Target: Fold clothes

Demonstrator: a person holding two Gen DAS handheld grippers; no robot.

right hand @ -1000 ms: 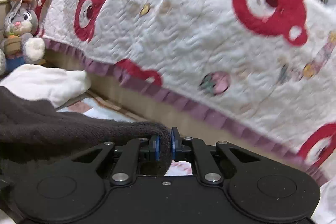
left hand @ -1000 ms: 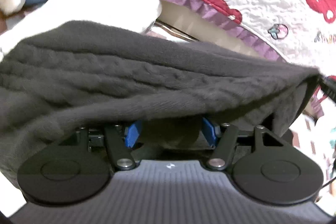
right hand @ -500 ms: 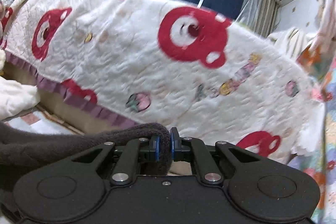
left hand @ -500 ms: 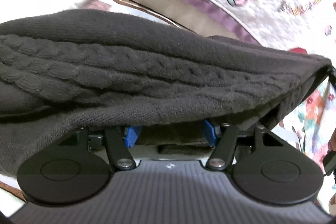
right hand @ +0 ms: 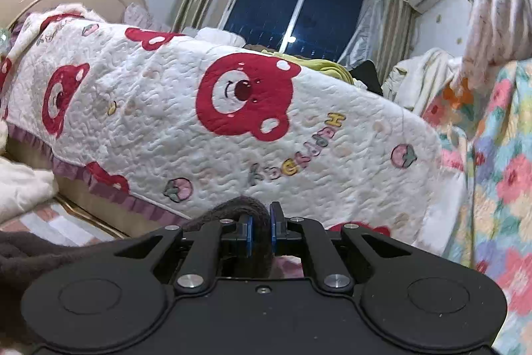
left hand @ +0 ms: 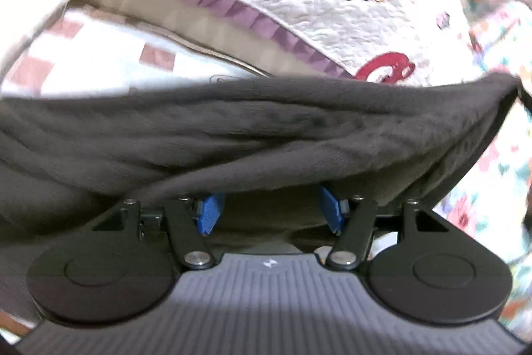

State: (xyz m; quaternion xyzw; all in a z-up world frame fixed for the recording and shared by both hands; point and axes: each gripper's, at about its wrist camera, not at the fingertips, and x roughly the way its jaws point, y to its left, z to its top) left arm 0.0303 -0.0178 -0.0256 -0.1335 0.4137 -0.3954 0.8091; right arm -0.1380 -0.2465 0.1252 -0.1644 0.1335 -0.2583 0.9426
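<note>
A dark grey cable-knit sweater [left hand: 252, 135] hangs across the left wrist view and covers the tips of my left gripper [left hand: 271, 205]. Its blue pads [left hand: 209, 213] stand wide apart with sweater fabric draped over and between them. In the right wrist view my right gripper [right hand: 260, 233] is shut on a bunched edge of the sweater [right hand: 241, 210], which trails off to the lower left [right hand: 50, 252].
A bed with a white quilt printed with red bears [right hand: 232, 108] and a purple ruffle [left hand: 232, 5] fills the view ahead. A floral blanket [right hand: 498, 182] hangs at the right. A white garment [right hand: 20, 185] lies at the left on a checked mat [left hand: 83, 65].
Both grippers have lifted and swung right with the sweater. The right view now looks higher, showing the window and headboard. The white garment has slid to the left edge.
</note>
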